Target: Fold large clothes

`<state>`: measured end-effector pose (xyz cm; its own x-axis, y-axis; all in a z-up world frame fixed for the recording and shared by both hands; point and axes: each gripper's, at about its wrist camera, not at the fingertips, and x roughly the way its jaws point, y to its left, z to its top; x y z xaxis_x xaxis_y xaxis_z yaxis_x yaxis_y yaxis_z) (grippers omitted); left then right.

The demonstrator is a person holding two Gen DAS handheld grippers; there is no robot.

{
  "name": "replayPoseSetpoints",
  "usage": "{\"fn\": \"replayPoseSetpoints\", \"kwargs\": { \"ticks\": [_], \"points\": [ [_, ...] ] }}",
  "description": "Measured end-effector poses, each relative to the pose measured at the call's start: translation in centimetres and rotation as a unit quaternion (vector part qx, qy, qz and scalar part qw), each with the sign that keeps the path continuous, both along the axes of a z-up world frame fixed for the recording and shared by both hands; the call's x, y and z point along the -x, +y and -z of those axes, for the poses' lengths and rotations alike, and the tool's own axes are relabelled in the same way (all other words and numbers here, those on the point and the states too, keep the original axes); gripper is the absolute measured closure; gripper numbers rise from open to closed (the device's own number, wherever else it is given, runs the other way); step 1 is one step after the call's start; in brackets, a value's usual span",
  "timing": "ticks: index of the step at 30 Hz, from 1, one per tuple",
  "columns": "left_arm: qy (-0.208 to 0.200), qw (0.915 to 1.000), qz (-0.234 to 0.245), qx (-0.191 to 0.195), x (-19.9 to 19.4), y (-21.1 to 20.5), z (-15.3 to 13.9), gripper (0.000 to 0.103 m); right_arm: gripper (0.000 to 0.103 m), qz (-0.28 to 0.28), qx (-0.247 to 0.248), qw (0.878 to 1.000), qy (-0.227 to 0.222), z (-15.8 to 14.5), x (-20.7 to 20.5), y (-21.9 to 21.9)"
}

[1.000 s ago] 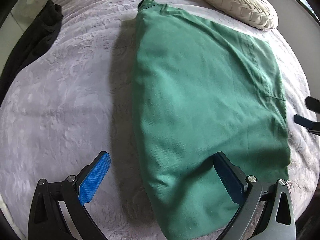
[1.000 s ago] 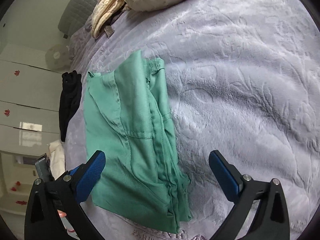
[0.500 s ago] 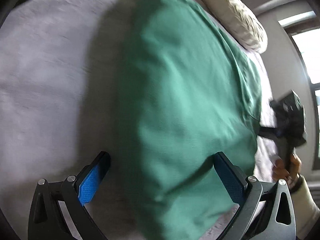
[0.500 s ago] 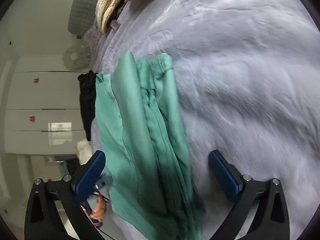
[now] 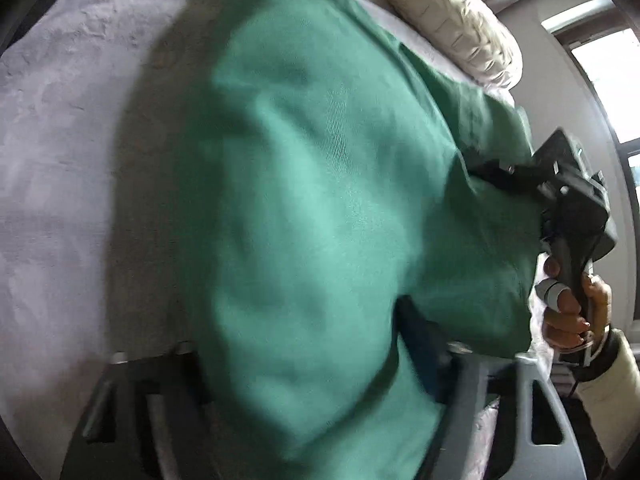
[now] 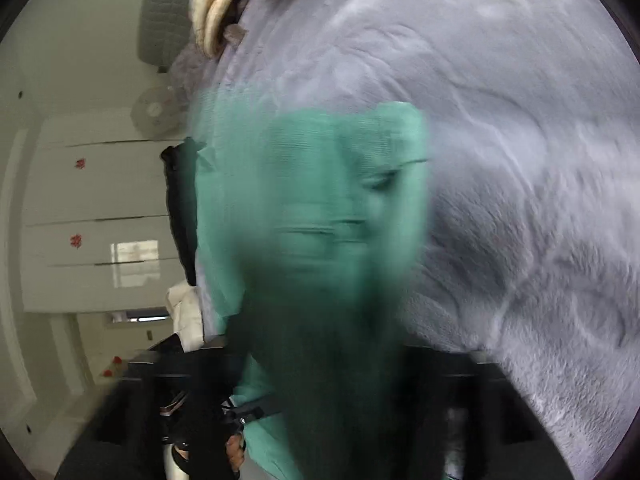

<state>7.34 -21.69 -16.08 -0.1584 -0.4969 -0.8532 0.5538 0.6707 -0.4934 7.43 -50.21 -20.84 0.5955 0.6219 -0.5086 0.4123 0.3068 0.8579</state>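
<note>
Both grippers have dropped closer onto the green garment (image 5: 312, 208), their jaws just closing with cloth between them. On the grey bedspread (image 5: 60, 128), the left gripper (image 5: 308, 376) pinches its near end; the right gripper (image 6: 320, 368) grips its blurred side edge.

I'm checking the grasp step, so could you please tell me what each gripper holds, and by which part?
Both jaws have just been closing around the folded green cotton garment: left gripper at its near end, right gripper at its side edge. Blur hides whether they grip.

Soft daylight from a window (image 5: 612, 80), heavy motion blur, fisheye-warped edges
</note>
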Motion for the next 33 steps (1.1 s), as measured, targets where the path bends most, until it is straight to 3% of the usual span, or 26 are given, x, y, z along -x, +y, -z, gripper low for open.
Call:
{"fn": "replayPoseSetpoints", "kwargs": {
  "ticks": [2, 5, 10, 15, 20, 25, 28, 29, 31, 33],
  "points": [
    [0.002, 0.9998, -0.004, 0.022, -0.2, 0.7, -1.4, 0.053, 0.079, 0.017, -0.021, 0.999, -0.034, -0.8, 0.8, 0.2],
    [-0.018, 0.9989, 0.014, 0.040, 0.2, 1.3, -3.8, 0.055, 0.079, 0.026, -0.036, 0.996, -0.078, -2.9, 1.2, 1.3],
    [-0.031, 0.9965, 0.038, 0.067, 0.8, 4.5, -7.4, 0.055, 0.079, 0.047, -0.059, 0.991, -0.113, -6.0, 1.6, 3.5],
    [-0.021, 0.9955, 0.054, 0.075, 0.5, 10.5, -9.9, 0.055, 0.079, 0.045, -0.071, 0.988, -0.127, -9.1, 2.4, 8.0],
    [-0.008, 0.9972, 0.063, 0.040, 1.0, 18.1, -10.1, 0.055, 0.079, 0.034, -0.092, 0.988, -0.115, -9.1, 3.6, 14.4],
    [0.028, 0.9985, 0.038, -0.027, 2.1, 24.3, -5.1, 0.054, 0.079, 0.016, -0.106, 0.992, -0.060, -4.8, 4.8, 21.9],
    [0.053, 0.9954, 0.022, -0.077, 2.4, 26.5, -1.1, 0.044, 0.074, -0.011, -0.061, 0.998, 0.011, -2.1, 4.0, 24.5],
    [0.064, 0.9956, 0.011, -0.067, 2.1, 27.2, -0.9, 0.044, 0.061, -0.022, -0.015, 0.998, 0.049, -1.8, 3.7, 24.8],
    [0.059, 0.9969, 0.007, -0.051, 1.6, 27.4, -2.2, 0.044, 0.038, -0.038, 0.048, 0.995, 0.080, -2.7, 3.4, 24.8],
    [0.041, 0.9979, 0.016, -0.047, 1.0, 28.5, -3.4, 0.044, 0.037, -0.056, 0.118, 0.987, 0.090, -4.7, 3.4, 24.7]
  ]
}}
